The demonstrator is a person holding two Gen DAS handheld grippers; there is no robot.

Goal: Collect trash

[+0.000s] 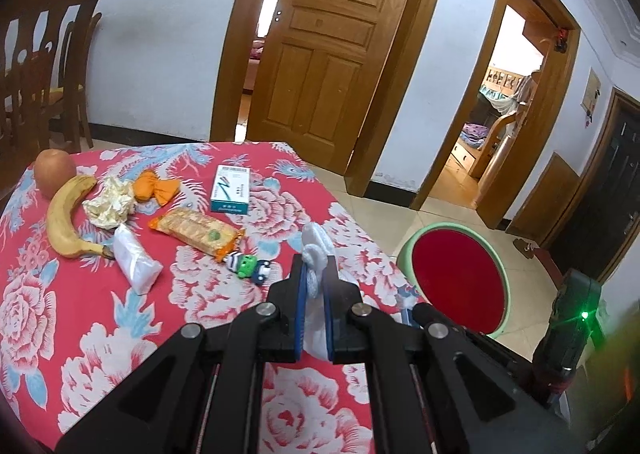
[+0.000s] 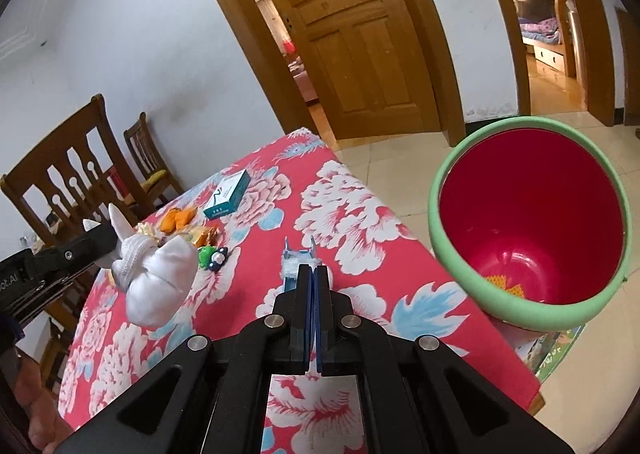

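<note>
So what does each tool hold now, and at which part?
The left tool is shut on a white sock, near its cuff end. The right tool pinches a light blue wrapper by its near edge.

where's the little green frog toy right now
The green frog toy lies on the floral tablecloth, just beyond the biscuit packet, left of the left gripper in its view.

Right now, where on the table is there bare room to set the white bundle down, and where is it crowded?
Bare cloth lies along the table's near edge, below the tissue pack and frog toy, and on the bin side beyond the box. It is crowded at the far left: apple, banana, crumpled paper, orange wrapper and cracker pack sit close together.
</note>
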